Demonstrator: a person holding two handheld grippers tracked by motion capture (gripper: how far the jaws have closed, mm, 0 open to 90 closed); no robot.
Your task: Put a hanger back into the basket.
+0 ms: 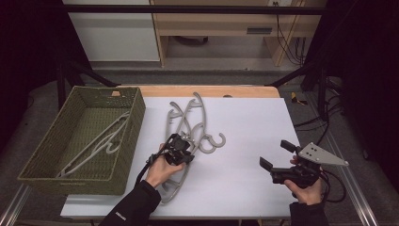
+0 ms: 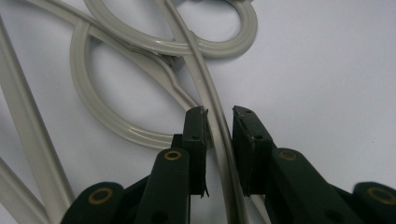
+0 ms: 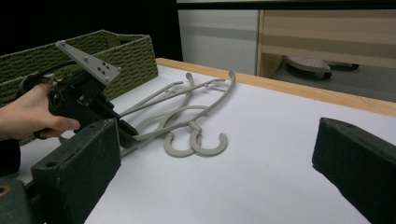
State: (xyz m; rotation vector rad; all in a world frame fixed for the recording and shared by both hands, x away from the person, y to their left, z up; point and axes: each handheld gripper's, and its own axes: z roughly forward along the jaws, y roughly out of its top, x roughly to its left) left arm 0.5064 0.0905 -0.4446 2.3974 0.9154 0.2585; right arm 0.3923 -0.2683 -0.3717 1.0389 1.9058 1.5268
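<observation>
A loose pile of grey plastic hangers (image 1: 181,117) lies on the white table top (image 1: 244,122), their hooks overlapping. My left gripper (image 1: 186,142) is down on the near side of the pile. In the left gripper view its jaws (image 2: 219,114) stand close together, shut on the thin arm of one hanger (image 2: 212,88) that runs up between the pads. That hanger's long arm (image 1: 175,188) stretches toward the table's front edge. My right gripper (image 1: 276,154) hovers at the right of the table, wide open, nothing between its jaws (image 3: 215,140). From the right gripper view, the left gripper (image 3: 127,133) grips the hangers (image 3: 196,109).
A green woven basket (image 1: 123,141) stands at the table's left with one grey hanger (image 1: 101,141) lying inside it. The basket (image 3: 126,51) rises behind the left hand. A wooden strip (image 1: 207,91) edges the table's far side. Cables trail from both grippers.
</observation>
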